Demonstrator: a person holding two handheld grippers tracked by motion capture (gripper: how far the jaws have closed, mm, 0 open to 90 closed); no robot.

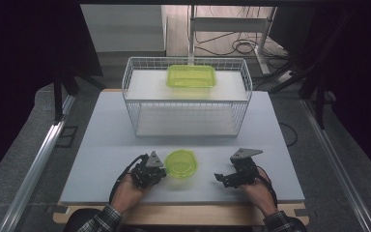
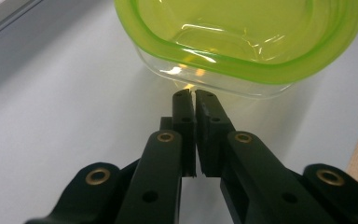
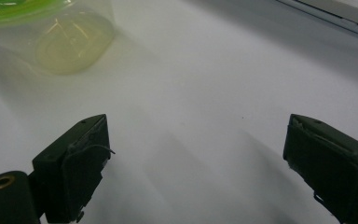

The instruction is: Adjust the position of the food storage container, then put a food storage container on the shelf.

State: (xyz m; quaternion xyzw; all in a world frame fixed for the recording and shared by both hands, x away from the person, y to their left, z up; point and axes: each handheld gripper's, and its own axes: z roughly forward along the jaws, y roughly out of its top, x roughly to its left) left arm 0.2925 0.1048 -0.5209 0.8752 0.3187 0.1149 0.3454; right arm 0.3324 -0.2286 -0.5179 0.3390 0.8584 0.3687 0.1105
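**Nudging a light plastic tub near the table's front edge**

Looking down from the high view, a small round container with a lime-green rim [image 1: 180,163] sits on the white table [image 1: 96,145] near the middle of its front edge. The left gripper [image 1: 163,170] is right at the container's left side; the right gripper [image 1: 219,178] rests well apart from it on the other side. Farther back, a white wire basket [image 1: 187,96] stands near the table's rear edge, with a larger rectangular green container [image 1: 192,76] on its upper shelf.

In the left gripper view, the left gripper [image 2: 194,93] has its jaws pressed almost together with nothing between them — the tips sit just below the container's green rim [image 2: 242,65], at or touching its clear wall; which of the two I cannot tell.

In the right gripper view, the right gripper [image 3: 196,135] has its jaws spread wide and empty over bare table, the container [image 3: 70,42] off at the upper left.

The container looks thin-walled, empty and light, so a push would probably slide it across the smooth table rather than tip it. The clear wall is likely slick and somewhat flexible. The thicker green rim seems the best hold — one jaw inside, one outside, with a gentle squeeze.
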